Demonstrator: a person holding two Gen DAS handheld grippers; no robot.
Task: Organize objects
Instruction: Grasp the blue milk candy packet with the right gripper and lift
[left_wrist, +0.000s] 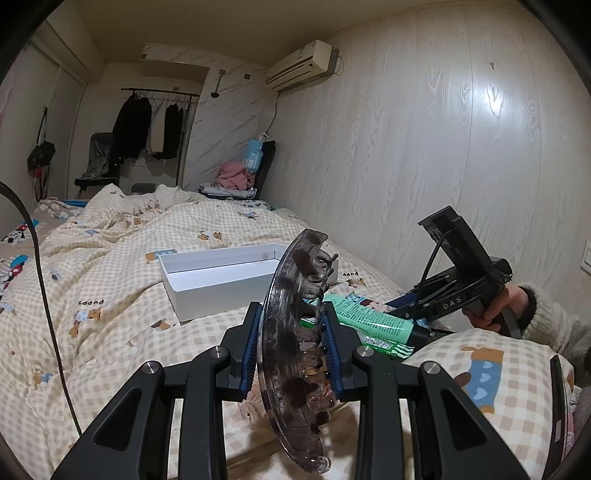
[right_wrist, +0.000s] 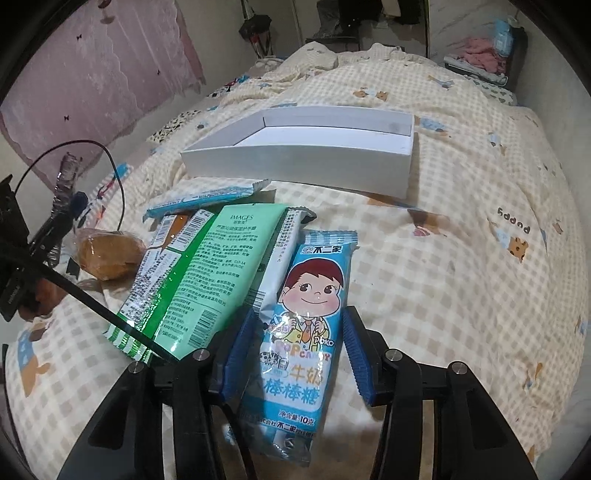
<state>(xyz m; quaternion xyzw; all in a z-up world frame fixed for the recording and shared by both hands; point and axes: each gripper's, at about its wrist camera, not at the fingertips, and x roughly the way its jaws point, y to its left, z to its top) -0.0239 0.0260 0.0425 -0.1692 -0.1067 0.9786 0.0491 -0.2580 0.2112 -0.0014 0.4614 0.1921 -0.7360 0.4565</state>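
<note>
In the left wrist view, the left tool (left_wrist: 291, 354) sits at the lower centre of the frame, clenched on a large translucent smoky-brown plastic claw hair clip (left_wrist: 295, 332). The clip stands nearly upright between the blue ribbed pads (left_wrist: 248, 354), its curved teeth facing right, raised above the cream checked bedspread with cartoon puppies (left_wrist: 110, 280). Behind it, middle of the frame, an open white rectangular cardboard box (left_wrist: 207, 291) lies on the bed. To the right, the mint-green squeeze tube with a black cap (left_wrist: 373, 319) lies beside the clip, and further right a hand (left_wrist: 495, 306) holds the black handle of the right tool.

In the right wrist view, the right tool (right_wrist: 295, 354) fills the bottom centre, its blue pads spread apart on either side of a light-blue lollipop wrapper printed with a red-haired cartoon child (right_wrist: 306, 325); the pads stand close to the wrapper, so the tool looks released. The wrapper lies flat on the bedspread, overlapping a white packet which in turn touches the green tube. A thin blue-and-white wrapped bar (right_wrist: 207, 199) lies above them, just in front of the white box in the upper centre. At the left edge, a brown bun in clear plastic (right_wrist: 107, 258) rests on the bed.
</note>
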